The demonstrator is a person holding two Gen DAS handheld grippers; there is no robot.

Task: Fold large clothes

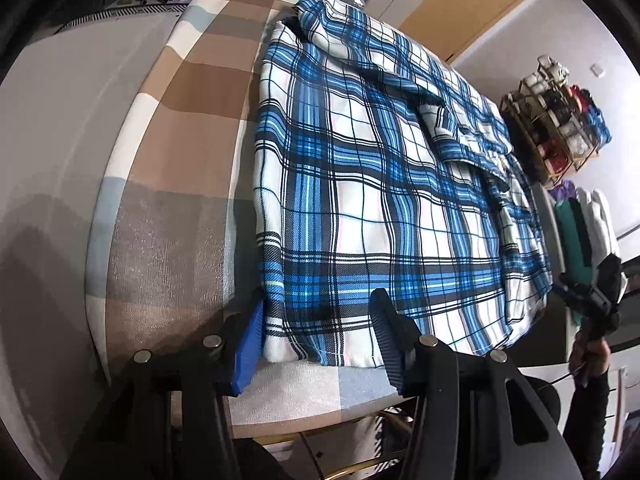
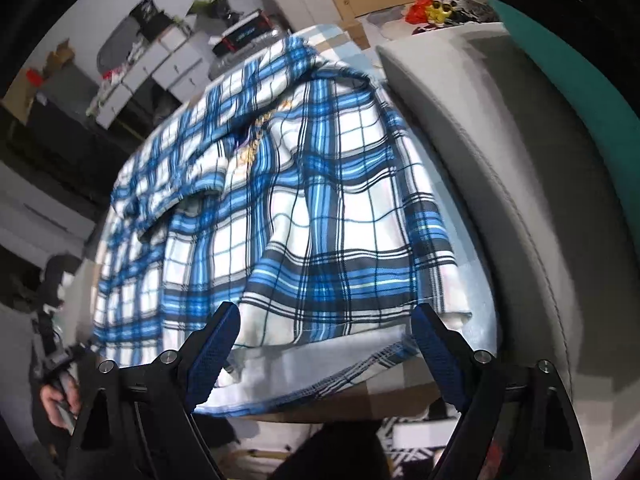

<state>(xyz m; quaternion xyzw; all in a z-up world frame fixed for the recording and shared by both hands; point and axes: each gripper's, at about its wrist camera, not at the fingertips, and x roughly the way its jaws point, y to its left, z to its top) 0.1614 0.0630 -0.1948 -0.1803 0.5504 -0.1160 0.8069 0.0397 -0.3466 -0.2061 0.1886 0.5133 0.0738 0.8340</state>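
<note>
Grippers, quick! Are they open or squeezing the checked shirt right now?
Left gripper: open, jaws astride the checked shirt hem, not pinching.
Right gripper: wide open at the shirt's near edge, holding nothing.

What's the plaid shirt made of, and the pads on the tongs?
Plaid shirt: looks like soft woven cloth, matte, likely cotton or flannel; a twill weave shows and it drapes in folds. Pads on the right tongs: blue, probably rubber or plastic; ridged, textured faces, dull sheen.

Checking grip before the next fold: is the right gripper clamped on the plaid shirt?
No, the right gripper has its fingers spread wide either side of the plaid shirt hem.
</note>
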